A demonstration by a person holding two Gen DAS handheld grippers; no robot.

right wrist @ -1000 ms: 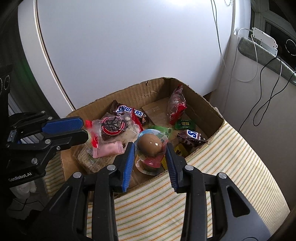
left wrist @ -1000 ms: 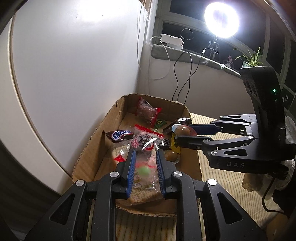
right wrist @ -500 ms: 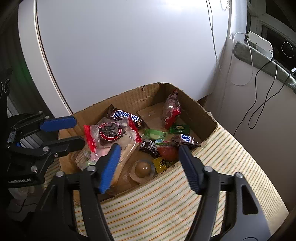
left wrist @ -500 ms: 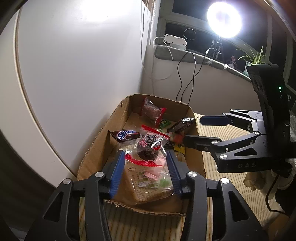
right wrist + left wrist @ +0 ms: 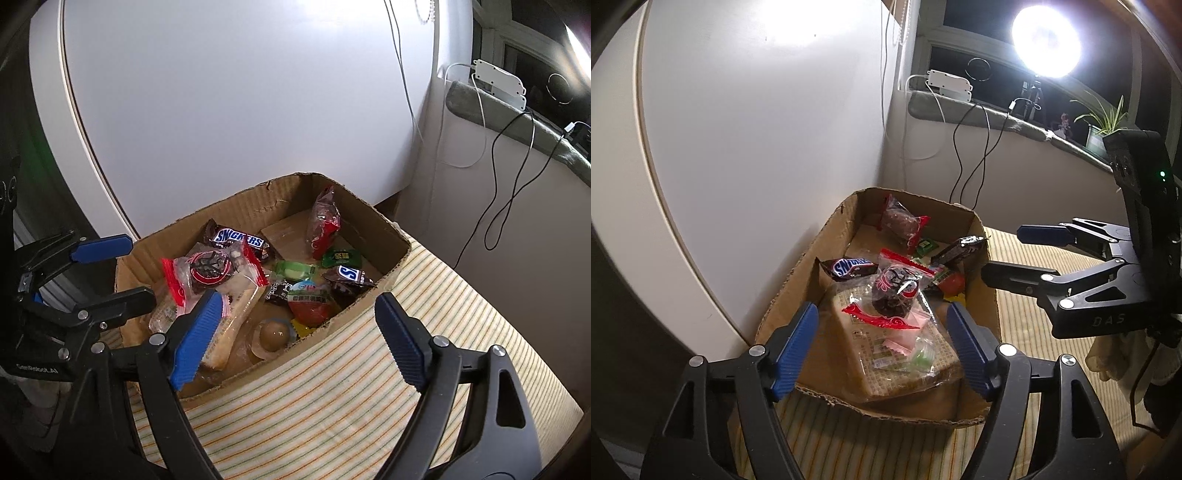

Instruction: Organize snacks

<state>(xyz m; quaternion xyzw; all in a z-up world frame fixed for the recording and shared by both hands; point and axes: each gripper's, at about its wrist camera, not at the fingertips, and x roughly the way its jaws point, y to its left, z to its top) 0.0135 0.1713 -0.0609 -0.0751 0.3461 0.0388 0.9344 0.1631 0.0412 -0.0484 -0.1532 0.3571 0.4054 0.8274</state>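
Note:
A cardboard box of snacks rests on a striped cloth. Inside lie a Snickers bar, a clear red-edged packet with a dark cake, a green jelly packet and a brown egg-shaped snack in a clear cup. My left gripper hovers over the box's near end, jaws opening, gripping nothing. My right gripper hangs over the box's right side, jaws also opening and empty.
A white rounded panel stands close behind the box. The striped cloth extends to the right and front. A sill carries a white power strip, hanging cables, a bright ring lamp and a potted plant.
Both grippers have spread wide. The left let go of the green jelly packet, and the right dropped the brown egg snack, which now lies in the box.

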